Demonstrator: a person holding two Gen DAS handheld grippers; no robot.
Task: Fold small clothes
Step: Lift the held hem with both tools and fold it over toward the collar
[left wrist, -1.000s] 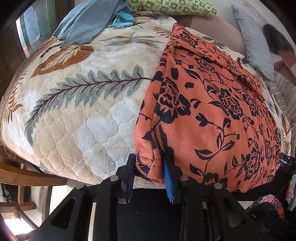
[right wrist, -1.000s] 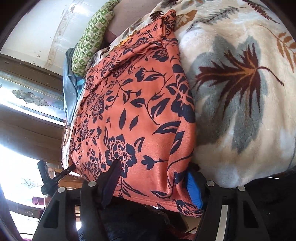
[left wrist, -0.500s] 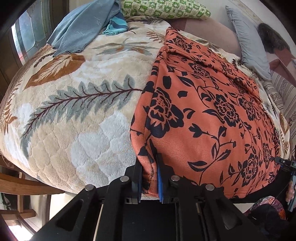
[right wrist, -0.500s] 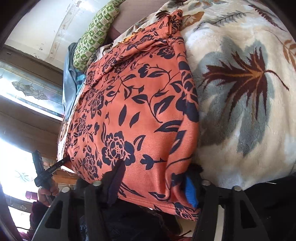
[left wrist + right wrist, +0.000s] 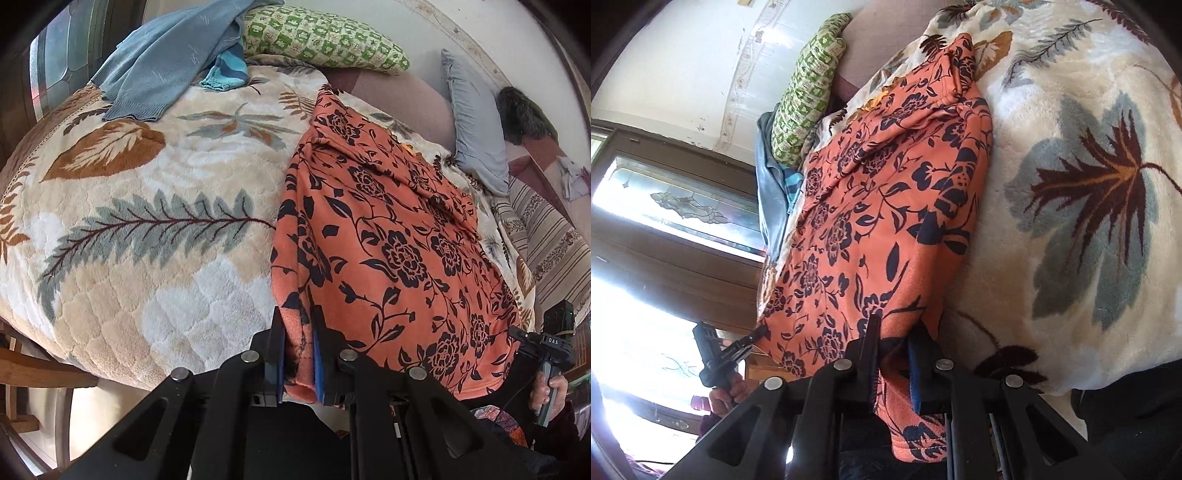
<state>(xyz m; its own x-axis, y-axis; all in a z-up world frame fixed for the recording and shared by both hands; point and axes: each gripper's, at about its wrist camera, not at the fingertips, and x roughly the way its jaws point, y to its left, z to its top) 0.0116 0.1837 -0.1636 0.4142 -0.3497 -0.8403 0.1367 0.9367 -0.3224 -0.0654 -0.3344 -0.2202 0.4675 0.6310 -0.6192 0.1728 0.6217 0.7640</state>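
Note:
An orange garment with black flowers (image 5: 388,240) lies spread on the leaf-patterned blanket (image 5: 147,229). In the left wrist view my left gripper (image 5: 297,325) is shut on its near left corner, the cloth bunched between the blue pads and lifted slightly. In the right wrist view the same garment (image 5: 886,203) runs away from my right gripper (image 5: 894,328), whose jaws are closing tight on the near right corner, pads pressing the hem. Each view also shows the other gripper at the garment's far near-edge corner: the right gripper (image 5: 515,332) and the left gripper (image 5: 761,329), each in a hand.
A blue knit sweater (image 5: 166,62) and a green checked pillow (image 5: 325,37) lie at the bed's far end. A grey pillow (image 5: 476,122) sits at the far right. A wooden chair (image 5: 37,365) stands beside the bed's left edge. A dark-framed window (image 5: 683,199) is behind.
Both grippers have gone from open around the garment's near corners to shut on them. The left gripper has risen a little, lifting its corner.

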